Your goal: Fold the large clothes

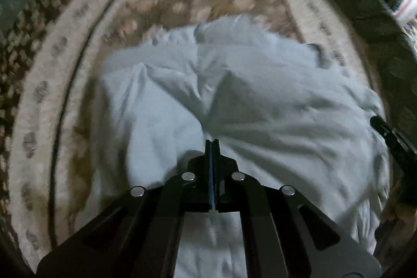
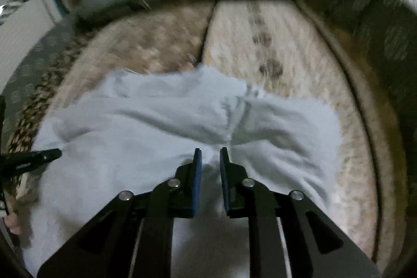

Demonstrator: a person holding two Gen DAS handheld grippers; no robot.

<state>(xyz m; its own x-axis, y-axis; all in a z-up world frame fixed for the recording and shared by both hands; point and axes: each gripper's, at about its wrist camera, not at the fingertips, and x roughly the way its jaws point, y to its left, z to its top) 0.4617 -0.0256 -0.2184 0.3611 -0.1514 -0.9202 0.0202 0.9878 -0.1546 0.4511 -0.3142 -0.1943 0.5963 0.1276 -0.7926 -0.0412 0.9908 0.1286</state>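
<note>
Left wrist view looks steeply down on a crumpled white garment (image 1: 234, 106) spread over a beige patterned rug (image 1: 47, 100). The left gripper (image 1: 215, 142) has its blue-padded fingers pressed together, tips low against the wrinkled cloth; whether a fold is pinched between them is unclear. The right gripper (image 1: 383, 128) pokes in at the garment's right edge. In the right wrist view, the right gripper (image 2: 210, 151) stands slightly spread, with cloth bunched in the gap between its pads; a firm pinch cannot be told. The garment (image 2: 146, 127) lies directly ahead and under it, and the left gripper (image 2: 39, 156) reaches in from the left. Both views are motion-blurred.
</note>
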